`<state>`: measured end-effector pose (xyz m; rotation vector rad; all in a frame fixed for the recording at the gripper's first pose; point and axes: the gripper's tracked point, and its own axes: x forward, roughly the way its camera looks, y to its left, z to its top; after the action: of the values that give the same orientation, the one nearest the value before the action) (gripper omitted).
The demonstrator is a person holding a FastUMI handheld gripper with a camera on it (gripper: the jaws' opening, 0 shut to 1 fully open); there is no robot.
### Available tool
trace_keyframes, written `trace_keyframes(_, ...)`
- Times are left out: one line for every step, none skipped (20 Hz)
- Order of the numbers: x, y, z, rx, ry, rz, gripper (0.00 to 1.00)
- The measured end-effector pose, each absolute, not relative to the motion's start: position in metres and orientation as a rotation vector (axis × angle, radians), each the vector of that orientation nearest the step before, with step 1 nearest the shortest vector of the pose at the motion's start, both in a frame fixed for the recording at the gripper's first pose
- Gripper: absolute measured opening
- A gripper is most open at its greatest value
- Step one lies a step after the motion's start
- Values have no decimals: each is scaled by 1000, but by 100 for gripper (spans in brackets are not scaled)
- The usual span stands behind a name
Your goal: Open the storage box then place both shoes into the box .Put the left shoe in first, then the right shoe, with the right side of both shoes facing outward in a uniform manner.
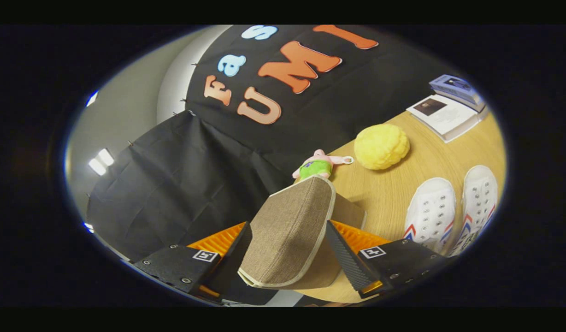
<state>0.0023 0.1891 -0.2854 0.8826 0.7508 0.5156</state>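
Table: a big light-brown wooden table (389,193) holds all the things.
Box: the brown woven cloth storage box (352,213) sits on the table just ahead of the fingers; most of it is hidden behind its own lid.
Lid: the brown cloth lid with a pale trim (290,233) is tipped up on a slant between the two fingers, so the box looks partly open.
Claw: the gripper (288,251) is about half open, and its two fingers sit on either side of the lid. They look like they touch its edges, but it is hard to tell if both press on it.
Shoes: a pair of white canvas shoes with red and blue stripes (431,214) stands side by side on the table, beside the box and not yet in it.
Book: an open white book with a blue book on top (449,110) lies far beyond the shoes.
Ball: a soft yellow bumpy ball (381,146) rests on the table beyond the box.
Toy: a small pink plush toy in a green shirt (319,167) lies just behind the lid's top edge.
Worry one: the lid may slip out and flop shut if the fingers are loose on it.
Worry two: pushing the lid further back may bump the toy, because it lies so close.
Worry three: the soft box may slide or tip if the lid is pulled too hard.
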Motion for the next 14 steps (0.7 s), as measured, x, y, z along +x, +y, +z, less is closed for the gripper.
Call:
trace_keyframes(2, 192, -296, 925, 765, 515, 96)
trace_keyframes(1, 192, -304, 954, 778, 510, 96)
trace_keyframes(-1, 192, -309, 980, 786, 504, 96)
trace_keyframes(-1, 193, -315, 1009, 794, 498, 96)
trace_keyframes(0, 195, -318, 1050, 798, 503, 96)
trace_keyframes(-2, 199, -320, 1095, 807, 518, 96)
trace_keyframes(-3, 204, -321, 1139, 815, 535, 96)
trace_keyframes(-4, 208, -324, 1174, 823, 544, 96)
trace_keyframes(-5, 212, -325, 1200, 827, 553, 96)
trace_keyframes(-4, 215, -327, 1219, 827, 564, 96)
trace_keyframes(-6, 219, -326, 1244, 826, 577, 96)
trace_keyframes(-6, 220, -325, 1262, 820, 582, 96)
trace_keyframes(-7, 220, -322, 1285, 813, 599, 96)
trace_keyframes(-8, 221, -316, 1316, 805, 619, 95)
